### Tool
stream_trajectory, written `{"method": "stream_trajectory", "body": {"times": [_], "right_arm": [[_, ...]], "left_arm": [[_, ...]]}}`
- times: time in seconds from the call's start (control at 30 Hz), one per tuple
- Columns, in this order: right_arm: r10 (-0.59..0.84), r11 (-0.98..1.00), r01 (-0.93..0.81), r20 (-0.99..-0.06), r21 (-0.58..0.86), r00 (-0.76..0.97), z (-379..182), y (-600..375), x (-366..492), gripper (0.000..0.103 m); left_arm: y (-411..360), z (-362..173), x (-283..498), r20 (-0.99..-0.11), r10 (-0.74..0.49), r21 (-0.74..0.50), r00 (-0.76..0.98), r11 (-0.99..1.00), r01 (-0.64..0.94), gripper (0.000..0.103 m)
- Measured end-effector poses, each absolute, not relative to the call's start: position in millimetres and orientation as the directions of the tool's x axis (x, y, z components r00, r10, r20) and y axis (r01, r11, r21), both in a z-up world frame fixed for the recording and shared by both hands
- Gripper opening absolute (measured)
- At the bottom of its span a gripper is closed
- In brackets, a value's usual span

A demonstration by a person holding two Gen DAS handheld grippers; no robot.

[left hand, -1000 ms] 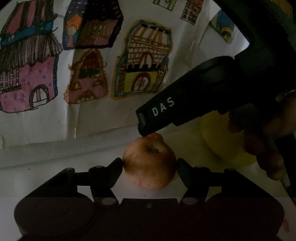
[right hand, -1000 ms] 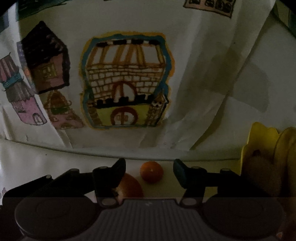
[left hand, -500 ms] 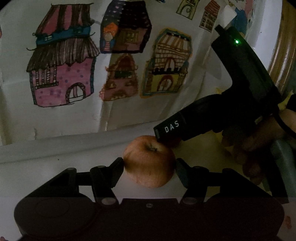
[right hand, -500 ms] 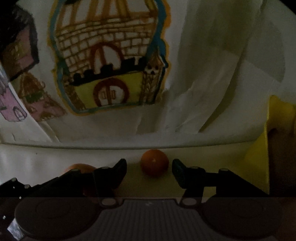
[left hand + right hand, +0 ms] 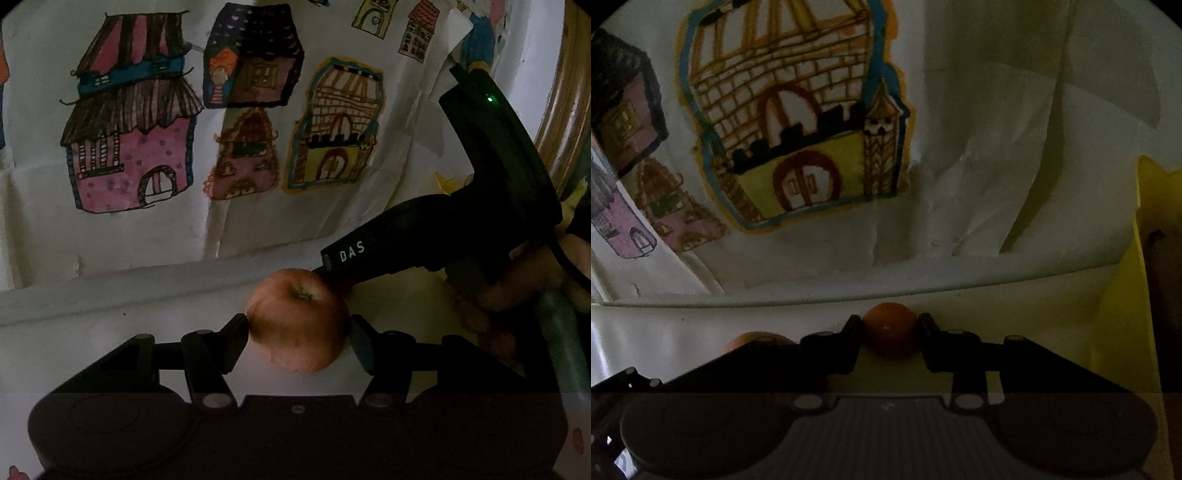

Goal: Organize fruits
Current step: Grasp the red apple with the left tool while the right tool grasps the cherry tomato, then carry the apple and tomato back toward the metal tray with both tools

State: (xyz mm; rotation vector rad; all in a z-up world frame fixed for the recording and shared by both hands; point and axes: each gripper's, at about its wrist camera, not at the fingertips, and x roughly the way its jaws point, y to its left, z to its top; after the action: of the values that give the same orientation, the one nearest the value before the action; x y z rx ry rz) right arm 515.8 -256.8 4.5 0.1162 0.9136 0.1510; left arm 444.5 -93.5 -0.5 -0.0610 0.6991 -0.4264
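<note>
A reddish apple (image 5: pixel 298 320) sits between the fingers of my left gripper (image 5: pixel 298 328), which is shut on it just above the white surface. The apple's top also shows in the right wrist view (image 5: pixel 759 338), low at the left behind the gripper body. My right gripper (image 5: pixel 889 332) has closed on a small orange (image 5: pixel 890 328) near the back wall. The right gripper's black body (image 5: pixel 424 236), marked DAS, lies just right of and behind the apple in the left wrist view.
A white cloth with drawn houses (image 5: pixel 236 122) hangs behind the surface. A yellow container (image 5: pixel 1145 266) stands at the right edge. A ribbed golden rim (image 5: pixel 565 85) shows at the far upper right. The person's hand (image 5: pixel 517 288) holds the right gripper's handle.
My right gripper moved forward to the orange and closed its fingers on it. My left gripper stayed shut on the apple while its view drew back from the wall.
</note>
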Motion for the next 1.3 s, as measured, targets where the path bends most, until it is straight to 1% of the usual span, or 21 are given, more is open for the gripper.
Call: {"method": "stream_trajectory", "body": {"times": [0.6, 0.83, 1.07, 1.3], "right_arm": [[0.229, 0.973, -0.169, -0.784, 0.160, 0.576, -11, -233, 475, 0.037], [0.241, 0.968, -0.201, -0.776, 0.150, 0.583, -18, -220, 445, 0.037], [0.266, 0.960, -0.234, -0.772, 0.156, 0.578, -28, -202, 411, 0.037], [0.272, 0.957, -0.246, -0.774, 0.155, 0.572, -30, -194, 389, 0.037]], "left_arm": [[-55, 20, 412, -0.646, -0.336, -0.167, 0.685, 0.939, 0.302, 0.060], [-35, 24, 389, -0.658, -0.330, -0.188, 0.677, 0.943, 0.277, 0.060], [-27, 30, 364, -0.662, -0.333, -0.216, 0.671, 0.942, 0.256, 0.056], [-21, 30, 351, -0.665, -0.340, -0.228, 0.665, 0.940, 0.253, 0.057]]}}
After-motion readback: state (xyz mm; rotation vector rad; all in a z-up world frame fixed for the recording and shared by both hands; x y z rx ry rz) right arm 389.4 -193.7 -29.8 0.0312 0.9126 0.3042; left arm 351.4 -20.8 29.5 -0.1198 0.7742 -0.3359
